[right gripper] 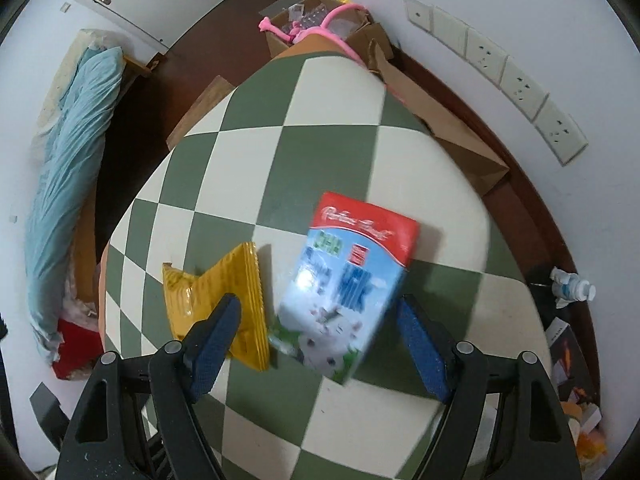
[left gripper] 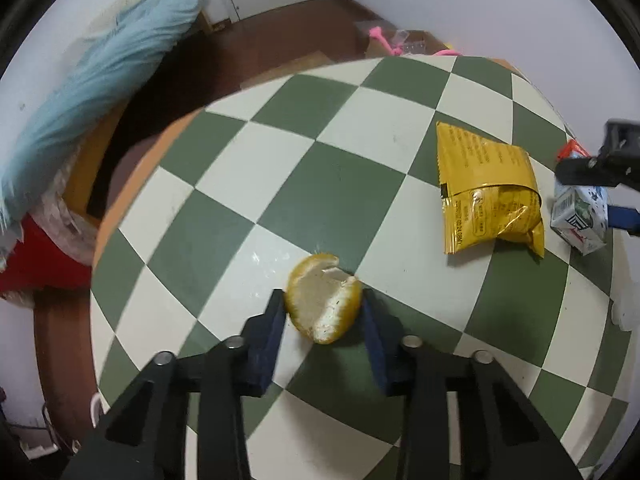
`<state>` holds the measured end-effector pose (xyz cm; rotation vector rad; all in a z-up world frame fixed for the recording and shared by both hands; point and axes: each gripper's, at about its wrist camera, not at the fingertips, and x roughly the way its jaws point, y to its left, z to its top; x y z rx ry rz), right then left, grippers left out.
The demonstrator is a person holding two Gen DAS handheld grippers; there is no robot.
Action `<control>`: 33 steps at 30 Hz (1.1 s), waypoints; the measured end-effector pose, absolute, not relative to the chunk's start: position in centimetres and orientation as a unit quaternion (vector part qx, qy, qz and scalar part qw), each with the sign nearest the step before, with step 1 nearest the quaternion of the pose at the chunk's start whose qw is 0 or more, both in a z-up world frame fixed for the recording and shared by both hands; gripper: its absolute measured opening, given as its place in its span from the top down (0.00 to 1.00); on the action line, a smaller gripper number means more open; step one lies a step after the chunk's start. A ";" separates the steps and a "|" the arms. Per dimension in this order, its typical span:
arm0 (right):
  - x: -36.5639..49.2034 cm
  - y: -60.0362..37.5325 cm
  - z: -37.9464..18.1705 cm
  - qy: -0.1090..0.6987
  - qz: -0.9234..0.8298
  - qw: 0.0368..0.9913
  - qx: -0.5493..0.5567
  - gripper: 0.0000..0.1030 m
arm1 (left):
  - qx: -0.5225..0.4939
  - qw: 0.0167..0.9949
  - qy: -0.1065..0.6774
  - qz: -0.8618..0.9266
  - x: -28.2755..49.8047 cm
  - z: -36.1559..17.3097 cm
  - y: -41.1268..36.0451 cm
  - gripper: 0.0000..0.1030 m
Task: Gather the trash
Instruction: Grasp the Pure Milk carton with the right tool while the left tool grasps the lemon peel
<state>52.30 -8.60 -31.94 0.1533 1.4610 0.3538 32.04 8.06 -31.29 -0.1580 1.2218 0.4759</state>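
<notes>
Right tool (right gripper: 316,336) pads spread wide, straddling blue-white-red milk carton (right gripper: 348,288) lying flat on green-and-cream checkered table (right gripper: 332,152); no pad contact visible. Carton long axis runs away from tool, tilted slightly right, so pads face its long sides. Crumpled yellow foil snack bag (right gripper: 218,300) just left of carton, partly under left pad, well apart from orange peel. Left tool (left gripper: 324,312) clamped on curled orange peel piece (left gripper: 324,298) at near table edge.
</notes>
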 end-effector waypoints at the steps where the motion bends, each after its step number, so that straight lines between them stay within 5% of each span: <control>1: 52.4 -8.3 -32.1 0.663 0.158 0.729 0.062 0.21 | -0.071 0.791 0.565 0.223 31.8 -31.2 8.2 0.72; 2: 52.4 -7.9 -32.2 0.660 0.159 0.732 0.053 0.21 | -0.065 0.793 0.561 0.227 31.4 -30.9 8.0 0.73; 4: 52.3 -7.3 -32.4 0.657 0.156 0.737 0.024 0.38 | -0.057 0.798 0.553 0.235 31.0 -30.3 7.6 0.74; 15: 49.7 -6.7 -30.1 0.625 0.196 0.754 -0.044 0.40 | -0.066 0.824 0.500 0.257 27.5 -26.0 7.3 0.76; 33: 34.2 -3.6 -17.1 0.531 0.372 0.760 -0.038 0.40 | -0.110 0.862 0.358 0.342 11.9 -12.0 12.4 0.79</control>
